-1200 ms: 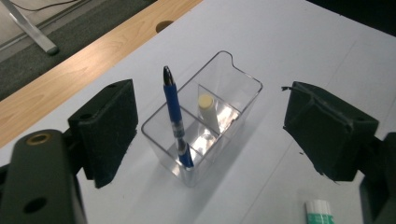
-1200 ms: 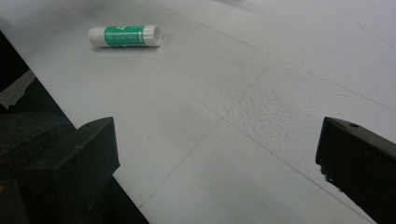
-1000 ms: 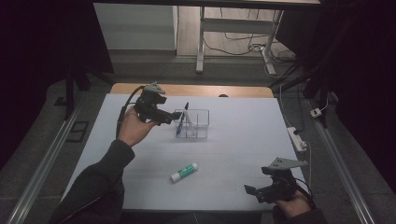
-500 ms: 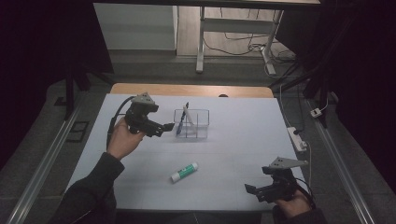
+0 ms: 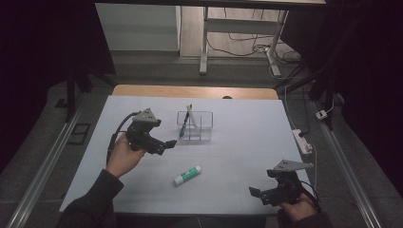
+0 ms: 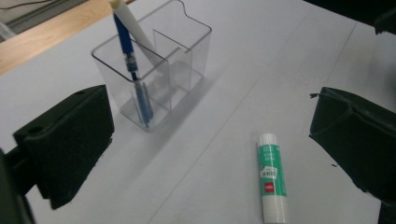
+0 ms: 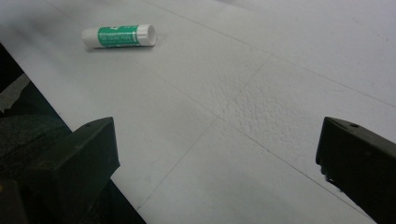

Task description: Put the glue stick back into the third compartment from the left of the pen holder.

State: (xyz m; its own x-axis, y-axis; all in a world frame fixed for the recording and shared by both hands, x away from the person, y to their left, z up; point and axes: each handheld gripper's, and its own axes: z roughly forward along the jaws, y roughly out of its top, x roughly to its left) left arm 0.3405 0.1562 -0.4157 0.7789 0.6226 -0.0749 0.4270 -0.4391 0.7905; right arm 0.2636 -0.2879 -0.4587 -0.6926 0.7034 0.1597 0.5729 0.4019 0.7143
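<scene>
- Your left gripper (image 5: 167, 144) hangs over the table (image 5: 237, 137), held from below by your left hand (image 5: 124, 154), forearm coming in from the lower left, jaws pointing toward 3 o'clock in the high view.
- Its jaws have just been opening and now stand wide apart with nothing between them.
- From that gripper, the clear pen holder (image 5: 195, 126) stands just beside the jaw tips at about 2 o'clock; a blue pen (image 6: 133, 70) and a white one (image 6: 135, 32) lean in its end compartment.
- The glue stick (image 5: 187, 175) lies flat on the table at about 5 o'clock from the left gripper, untouched.
- Your right gripper (image 5: 256, 194) sits low at the table's near right edge, jaws pointing toward 9 o'clock, spread wide and empty; the glue stick lies well apart from it, at 10 o'clock.
</scene>
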